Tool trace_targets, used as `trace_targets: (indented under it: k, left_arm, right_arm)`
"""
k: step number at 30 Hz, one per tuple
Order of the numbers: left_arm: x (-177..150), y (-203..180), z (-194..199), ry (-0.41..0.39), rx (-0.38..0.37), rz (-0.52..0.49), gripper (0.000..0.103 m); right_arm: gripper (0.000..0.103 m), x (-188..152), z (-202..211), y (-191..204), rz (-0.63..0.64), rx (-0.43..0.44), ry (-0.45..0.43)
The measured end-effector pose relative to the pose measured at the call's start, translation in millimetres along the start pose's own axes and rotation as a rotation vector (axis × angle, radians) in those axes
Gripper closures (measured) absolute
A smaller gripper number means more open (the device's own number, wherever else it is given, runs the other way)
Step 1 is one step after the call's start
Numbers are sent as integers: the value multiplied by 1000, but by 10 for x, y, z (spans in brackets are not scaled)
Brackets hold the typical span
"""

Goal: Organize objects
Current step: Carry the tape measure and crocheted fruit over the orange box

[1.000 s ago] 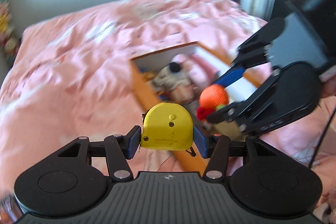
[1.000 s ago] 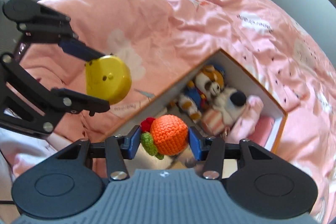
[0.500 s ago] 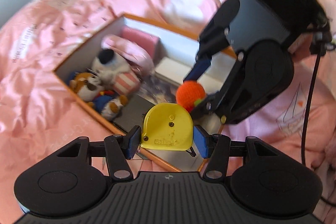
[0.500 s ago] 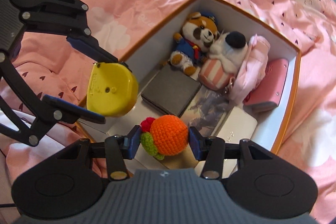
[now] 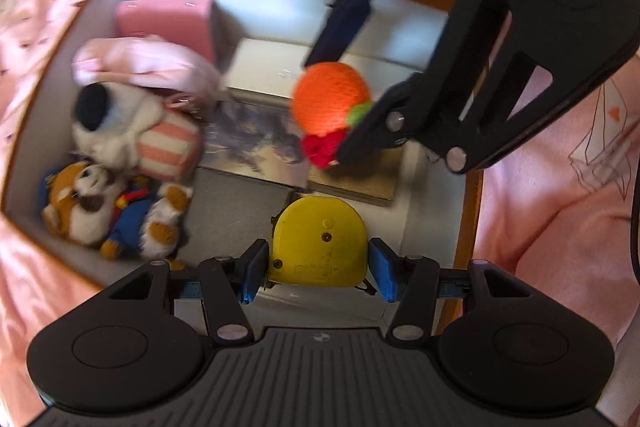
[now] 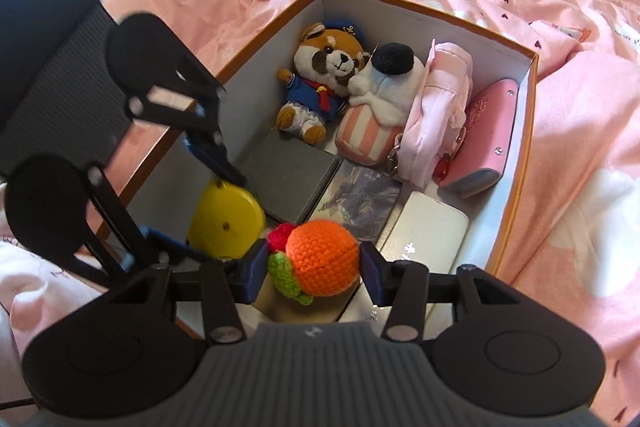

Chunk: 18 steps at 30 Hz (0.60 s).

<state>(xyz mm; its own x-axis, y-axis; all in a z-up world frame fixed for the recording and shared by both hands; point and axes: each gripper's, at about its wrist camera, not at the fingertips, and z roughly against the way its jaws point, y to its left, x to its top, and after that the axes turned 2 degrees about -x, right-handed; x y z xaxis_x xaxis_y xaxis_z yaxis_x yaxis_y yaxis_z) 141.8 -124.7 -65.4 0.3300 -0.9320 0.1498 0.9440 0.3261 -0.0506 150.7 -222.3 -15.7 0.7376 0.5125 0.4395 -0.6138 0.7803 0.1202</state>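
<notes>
Right wrist view shows, over the orange-rimmed box (image 6: pixel 516 187), the right hand-held gripper (image 6: pixel 316 263) squeezing a soft, light crochet orange (image 6: pixel 322 257) by its sides, the left hand-held gripper (image 5: pixel 318 263) clamping a rigid yellow tape measure (image 5: pixel 320 243).

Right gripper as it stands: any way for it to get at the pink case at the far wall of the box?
Probably not yet. The right gripper is shut on the crochet orange, so its jaws are occupied. The path itself looks free: the pink case lies uncovered beside the pink pouch.
</notes>
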Motion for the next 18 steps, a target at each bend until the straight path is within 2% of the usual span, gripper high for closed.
trace_targets:
  k: [3, 10, 15, 18]
  left_arm:
    - [38, 51, -94, 31, -51, -4, 40]
    - [12, 207, -213, 37, -151, 24, 40]
    - [-70, 223, -298, 31, -123, 36, 37]
    - [-145, 229, -239, -8, -122, 57, 37]
  right_arm:
    - [52, -1, -50, -35, -5, 3, 1]
    - [52, -50, -106, -77, -17, 27, 9]
    - [52, -85, -128, -70, -24, 34, 22]
    - [52, -87, -122, -54, -23, 39, 27]
